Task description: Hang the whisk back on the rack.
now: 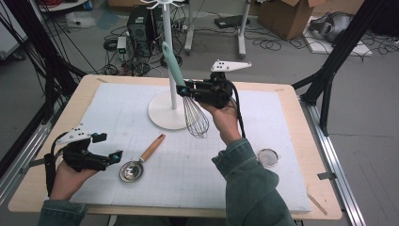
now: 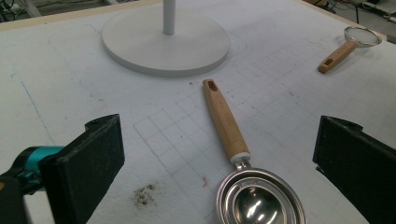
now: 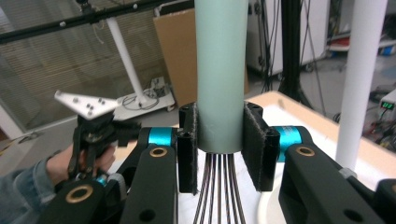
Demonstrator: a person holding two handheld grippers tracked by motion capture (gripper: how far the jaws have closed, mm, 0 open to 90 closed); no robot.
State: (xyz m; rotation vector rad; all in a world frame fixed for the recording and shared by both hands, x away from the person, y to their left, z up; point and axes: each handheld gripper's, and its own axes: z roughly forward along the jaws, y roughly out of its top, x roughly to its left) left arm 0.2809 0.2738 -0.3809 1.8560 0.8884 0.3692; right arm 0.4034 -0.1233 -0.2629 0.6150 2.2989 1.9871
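The right gripper, raised beside the white stand, clamped 1 whisk by its handle, wires hanging. The left gripper rested low at near left, jaws wide, beside 1 scoop; 1 strainer lay right.

You held whisk: matt mint plastic handle, shiny metal wires. Your left jaws faced measuring spoon: polished steel bowl, smooth wooden handle. Gripper pads looked rough black foam. Mat was matt white.
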